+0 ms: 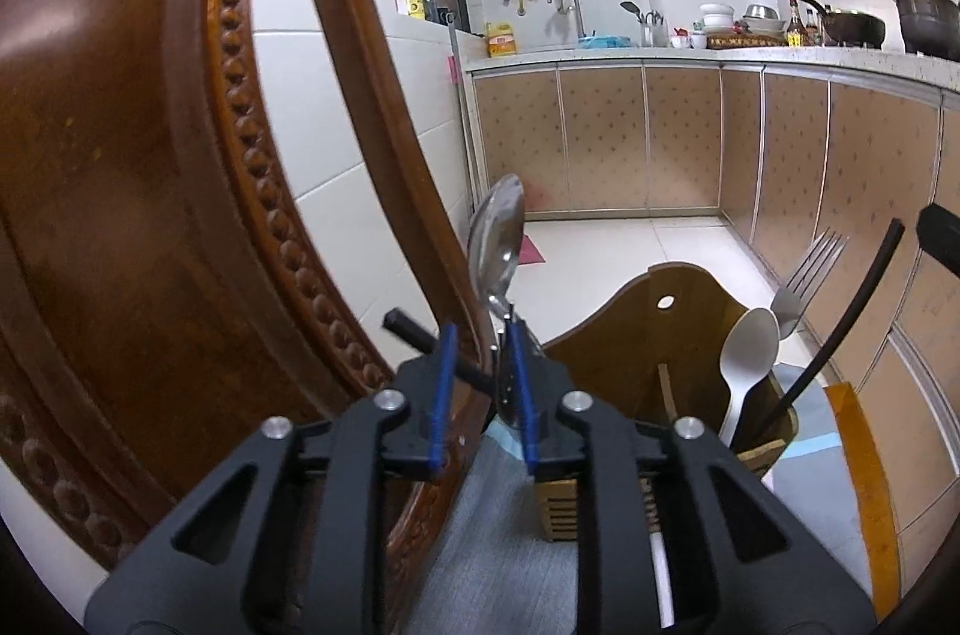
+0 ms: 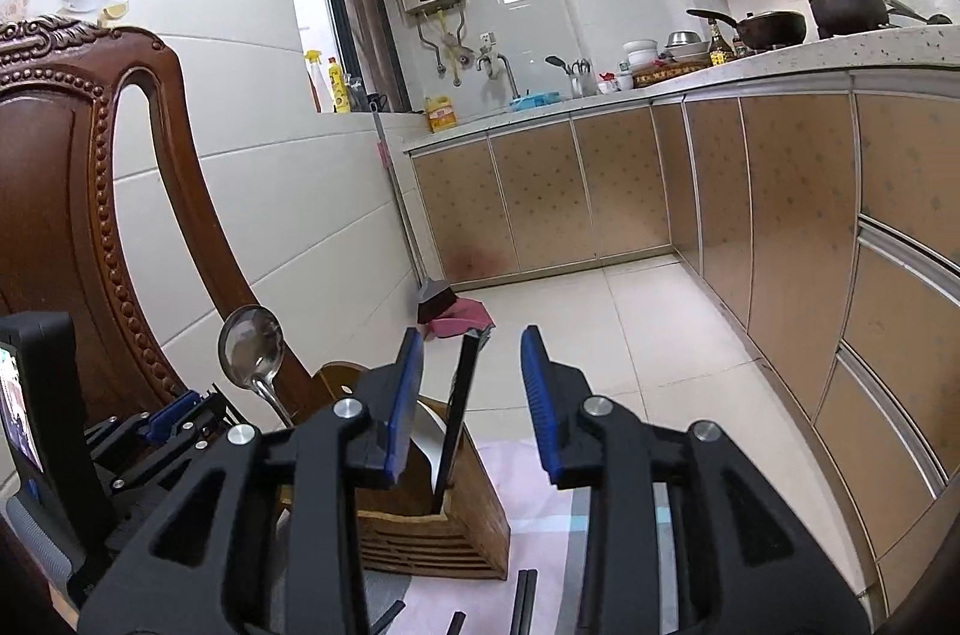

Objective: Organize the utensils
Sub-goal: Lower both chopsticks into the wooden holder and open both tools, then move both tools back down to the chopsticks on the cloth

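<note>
A steel spoon [image 1: 495, 233] stands upright between the blue pads of my left gripper [image 1: 480, 383]. It leans on the right pad and a gap shows at the left pad; its lower end is hidden. Just right of it is the bamboo utensil holder [image 1: 630, 335], with a white spoon [image 1: 747, 359], a fork [image 1: 804, 275] and a black chopstick [image 1: 840, 335] in its right compartment. My right gripper [image 2: 474, 395] is open above the holder [image 2: 432, 503]. The black chopstick [image 2: 459, 413] stands untouched between its pads. The steel spoon [image 2: 252, 353] and left gripper [image 2: 180, 413] show at the left.
A carved wooden chair back [image 1: 180, 215] rises close on the left. Loose black chopsticks [image 2: 525, 599] lie on the cloth-covered table [image 2: 540, 527] in front of the holder. Another black stick [image 1: 420, 341] crosses behind my left finger. Kitchen cabinets [image 2: 780, 227] run along the right.
</note>
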`<act>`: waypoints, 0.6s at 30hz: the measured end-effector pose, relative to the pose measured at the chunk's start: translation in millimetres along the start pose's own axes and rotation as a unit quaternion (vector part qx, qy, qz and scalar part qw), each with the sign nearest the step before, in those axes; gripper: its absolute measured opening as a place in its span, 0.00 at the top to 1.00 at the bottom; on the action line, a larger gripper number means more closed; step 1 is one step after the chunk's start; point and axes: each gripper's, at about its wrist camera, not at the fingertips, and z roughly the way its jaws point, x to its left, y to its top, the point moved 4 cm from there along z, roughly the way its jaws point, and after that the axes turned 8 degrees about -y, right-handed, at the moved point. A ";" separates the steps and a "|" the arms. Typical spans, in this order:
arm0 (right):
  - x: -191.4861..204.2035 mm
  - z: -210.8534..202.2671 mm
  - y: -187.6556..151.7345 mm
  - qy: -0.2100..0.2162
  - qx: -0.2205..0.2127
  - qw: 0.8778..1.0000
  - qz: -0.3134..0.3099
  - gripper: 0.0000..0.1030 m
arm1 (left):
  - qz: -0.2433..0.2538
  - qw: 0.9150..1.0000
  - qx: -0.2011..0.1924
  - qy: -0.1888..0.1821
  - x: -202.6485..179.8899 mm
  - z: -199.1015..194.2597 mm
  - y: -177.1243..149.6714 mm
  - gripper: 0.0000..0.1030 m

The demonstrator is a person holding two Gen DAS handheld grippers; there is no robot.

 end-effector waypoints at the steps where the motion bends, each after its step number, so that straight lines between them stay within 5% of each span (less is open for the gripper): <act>1: -3.1 -6.0 -0.6 0.001 -0.001 1.000 0.003 0.65 | -0.001 1.000 0.000 -0.001 0.3 -2.9 -0.7 0.76; 5: -23.6 -36.7 -15.6 -0.020 -0.023 1.000 0.003 0.63 | -0.010 1.000 -0.017 -0.003 6.0 -27.6 -2.0 0.56; 8: -43.0 -41.2 -41.1 -0.041 0.006 0.999 0.000 0.63 | -0.002 0.999 -0.034 0.002 8.1 -53.3 -9.6 0.41; 11: -58.4 -16.9 -76.3 -0.052 0.110 0.993 -0.007 0.64 | 0.001 1.000 -0.010 -0.011 7.6 -65.3 -26.7 0.41; 16: -47.9 44.5 -141.5 -0.020 0.327 0.945 -0.017 0.66 | 0.003 0.996 0.077 -0.038 0.6 -57.1 -75.1 0.40; 18: -40.5 61.3 -158.0 -0.029 0.357 0.933 -0.024 0.66 | -0.001 0.994 0.101 -0.048 -1.0 -55.6 -95.3 0.40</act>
